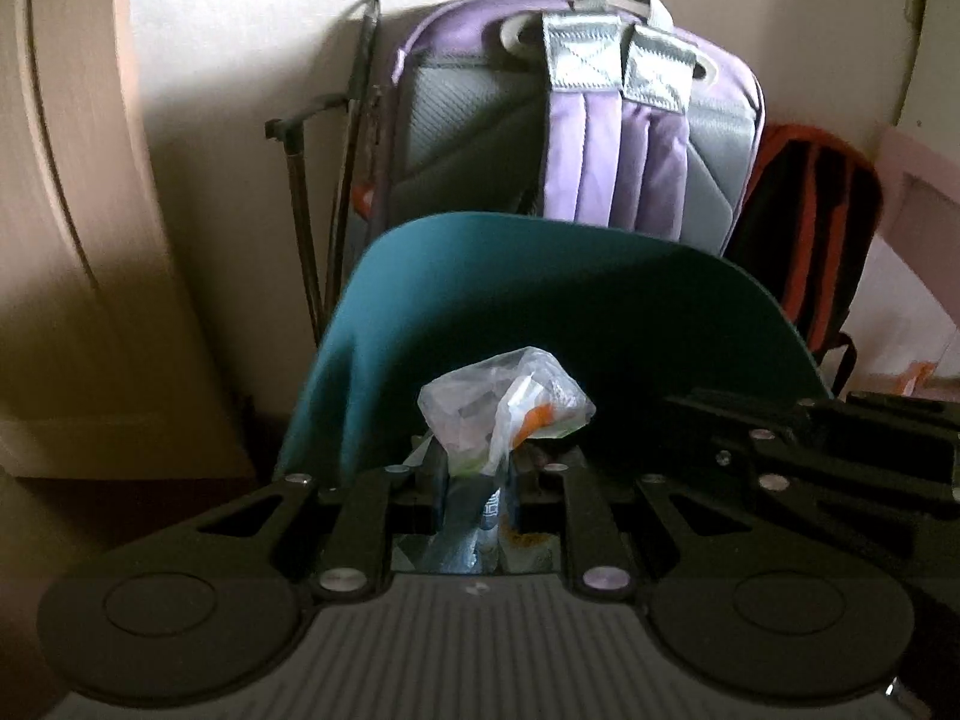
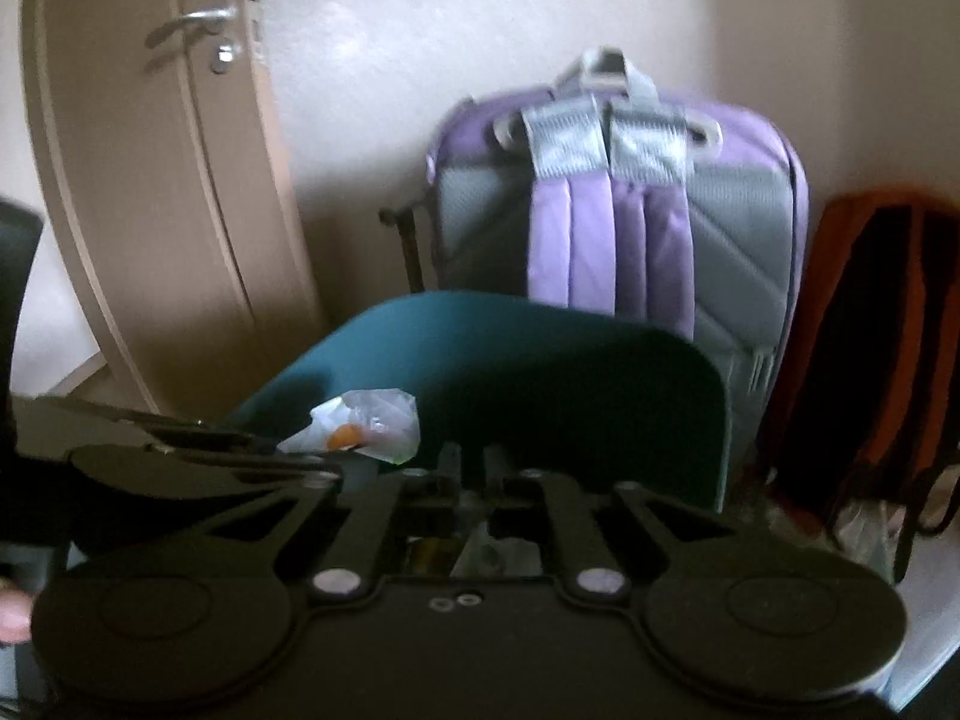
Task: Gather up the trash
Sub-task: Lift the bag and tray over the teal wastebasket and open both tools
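left tool (image 1: 477, 468) clamps crumpled plastic wrapper (image 1: 507, 405) | teal chair back (image 1: 540, 294) behind | purple backpack (image 1: 600, 120) beyond

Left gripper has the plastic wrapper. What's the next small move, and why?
Probably keep the left gripper shut on the crumpled plastic wrapper and swing it away from the teal panel. The wrapper is clamped between the fingers, and neither view shows a bin to drop it in.

trash: crumpled clear plastic bag (image 1: 507, 402) | orange scrap inside | pinched upright
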